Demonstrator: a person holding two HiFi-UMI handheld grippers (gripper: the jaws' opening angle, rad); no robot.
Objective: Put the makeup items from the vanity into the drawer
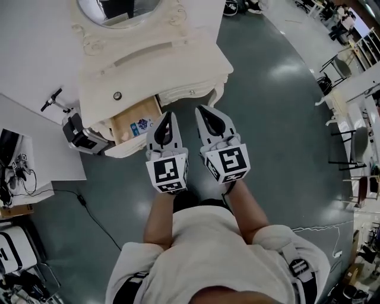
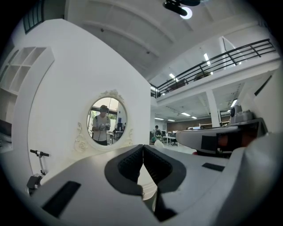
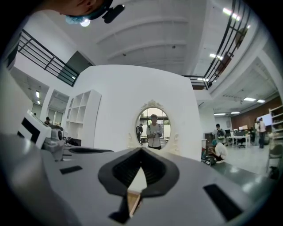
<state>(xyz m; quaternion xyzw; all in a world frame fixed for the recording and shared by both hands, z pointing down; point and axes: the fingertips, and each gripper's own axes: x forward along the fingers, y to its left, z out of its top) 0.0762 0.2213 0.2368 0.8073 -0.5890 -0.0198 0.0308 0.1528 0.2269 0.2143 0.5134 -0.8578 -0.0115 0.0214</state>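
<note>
Drawer open beside left gripper, right gripper alongside (all fingers clenched, empty).

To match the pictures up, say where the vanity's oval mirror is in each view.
Head view: mirror at top edge, cut off.
Left gripper view: mirror left of centre, above the jaws.
Right gripper view: mirror centred, above the jaws.
Shared landmark: its carved cream frame.
</note>
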